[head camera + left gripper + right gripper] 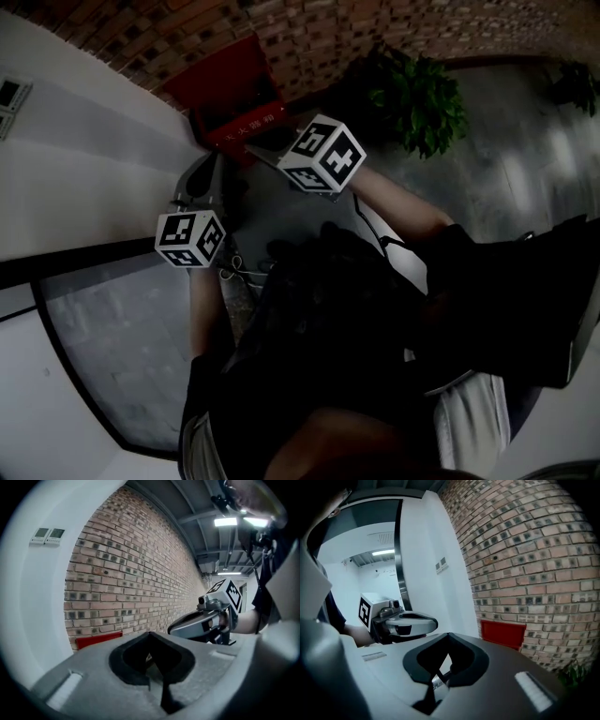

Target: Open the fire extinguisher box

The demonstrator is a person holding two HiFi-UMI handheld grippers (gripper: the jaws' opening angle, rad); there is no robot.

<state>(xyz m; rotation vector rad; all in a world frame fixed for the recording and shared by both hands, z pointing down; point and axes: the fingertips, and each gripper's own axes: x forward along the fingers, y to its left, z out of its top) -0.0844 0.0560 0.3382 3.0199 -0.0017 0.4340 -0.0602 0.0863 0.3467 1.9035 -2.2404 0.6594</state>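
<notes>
Currently we hold both grippers side by side, pointing toward the brick wall. Left gripper: jaws together, nothing between them. Right gripper: jaws likewise closed and empty. We note the red fire extinguisher box low against the brick wall, next to the white wall, ahead of both grippers and touched by neither. A potted plant stands on the floor near the box.

Left grey two-jaw gripper and right grey two-jaw gripper, jaws closed and empty, are held side by side, upper centre of the head view, on the left forearm and the right forearm.
</notes>
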